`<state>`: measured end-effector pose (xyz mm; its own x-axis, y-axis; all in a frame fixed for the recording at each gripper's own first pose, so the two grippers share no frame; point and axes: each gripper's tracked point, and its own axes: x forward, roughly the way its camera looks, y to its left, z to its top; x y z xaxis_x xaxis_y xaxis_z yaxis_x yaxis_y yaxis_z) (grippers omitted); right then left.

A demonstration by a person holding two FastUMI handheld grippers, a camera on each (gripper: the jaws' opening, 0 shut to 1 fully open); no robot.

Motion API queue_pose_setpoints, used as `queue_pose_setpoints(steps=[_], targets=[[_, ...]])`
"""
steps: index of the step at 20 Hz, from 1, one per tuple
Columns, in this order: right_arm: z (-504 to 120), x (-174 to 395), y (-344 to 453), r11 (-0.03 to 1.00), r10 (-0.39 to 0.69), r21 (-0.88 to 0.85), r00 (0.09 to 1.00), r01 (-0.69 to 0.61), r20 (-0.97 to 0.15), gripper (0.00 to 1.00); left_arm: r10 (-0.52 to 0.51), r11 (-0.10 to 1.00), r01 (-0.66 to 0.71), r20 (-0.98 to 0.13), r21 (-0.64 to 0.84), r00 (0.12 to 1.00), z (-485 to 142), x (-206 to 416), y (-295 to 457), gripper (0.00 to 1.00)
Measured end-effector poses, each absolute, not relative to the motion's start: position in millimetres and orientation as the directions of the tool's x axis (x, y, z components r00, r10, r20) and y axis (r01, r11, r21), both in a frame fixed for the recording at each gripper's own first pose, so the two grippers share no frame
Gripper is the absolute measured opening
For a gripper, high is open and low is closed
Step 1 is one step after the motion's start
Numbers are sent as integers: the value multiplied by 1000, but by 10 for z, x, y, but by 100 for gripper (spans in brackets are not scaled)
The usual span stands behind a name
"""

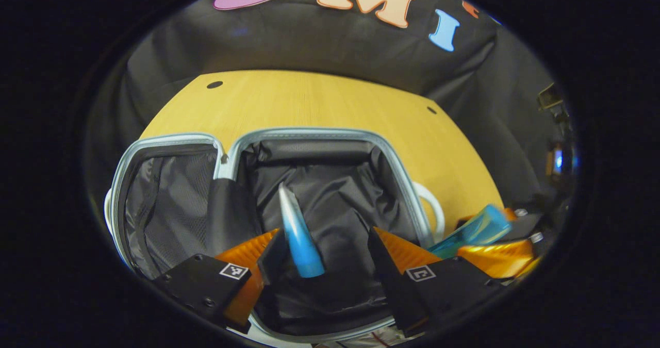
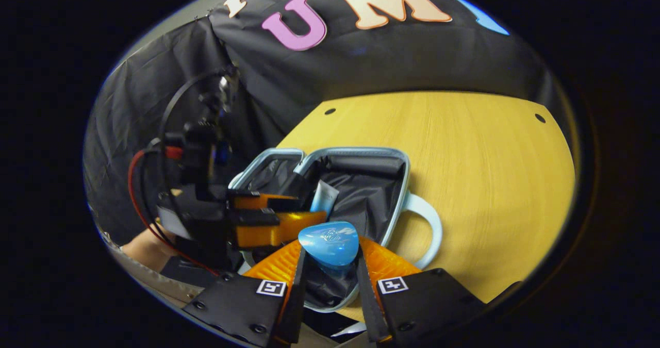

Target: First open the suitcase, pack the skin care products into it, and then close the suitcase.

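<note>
Left jaws: the left gripper [image 1: 325,250] is standing wide open over the suitcase; a blue tube [image 1: 299,234] is leaning against its left finger only, the right finger is well apart from it, so nothing is being clamped; from the right gripper view this same gripper [image 2: 289,211] is showing at the left, reaching over the case, with a hand [image 2: 147,250] under it.
Right jaws: the right gripper [image 2: 330,265] is closing on a blue bottle [image 2: 329,244]; both fingers are pressing on its sides, and the bottle is hanging just above the near rim of the case; in the left gripper view the bottle [image 1: 477,229] is appearing at the far right, blurred.
Suitcase: the suitcase [image 1: 330,134] is lying open on the table; its left half is showing a mesh lining [image 1: 170,203], its right half a black cloth lining [image 1: 340,193]; the pale blue handle [image 2: 430,224] is pointing to the right.
Tube: it is standing tilted in the right half, narrow end up.
Table: the wooden table [image 2: 490,172] is stretching behind and right of the case.
</note>
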<state>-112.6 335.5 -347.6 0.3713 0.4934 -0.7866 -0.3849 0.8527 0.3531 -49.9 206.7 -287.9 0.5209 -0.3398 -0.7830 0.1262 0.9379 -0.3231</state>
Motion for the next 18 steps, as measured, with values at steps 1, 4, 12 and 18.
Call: queue_pose_setpoints(steps=[1, 4, 12, 18], targets=[[-3566, -1150, 3396, 856, 485, 351, 354, -380, -800, 50, -339, 937, 120, -775, -327, 533, -2831, -477, 2148, 94], [-3765, -1119, 3533, 869, 458, 336, 334, -363, -824, 47, -310, 945, 99, -750, -313, 585, -2655, -404, 2467, 90], [-3780, -683, 3718, 910, 397, 285, 435, -300, -808, 93, -144, 968, -70, -758, -242, 636, -2676, -415, 3709, 94], [-3604, -509, 3844, 917, 385, 249, 538, -310, -750, 98, 20, 963, -216, -752, -164, 659, -2708, -407, 4839, 94]])
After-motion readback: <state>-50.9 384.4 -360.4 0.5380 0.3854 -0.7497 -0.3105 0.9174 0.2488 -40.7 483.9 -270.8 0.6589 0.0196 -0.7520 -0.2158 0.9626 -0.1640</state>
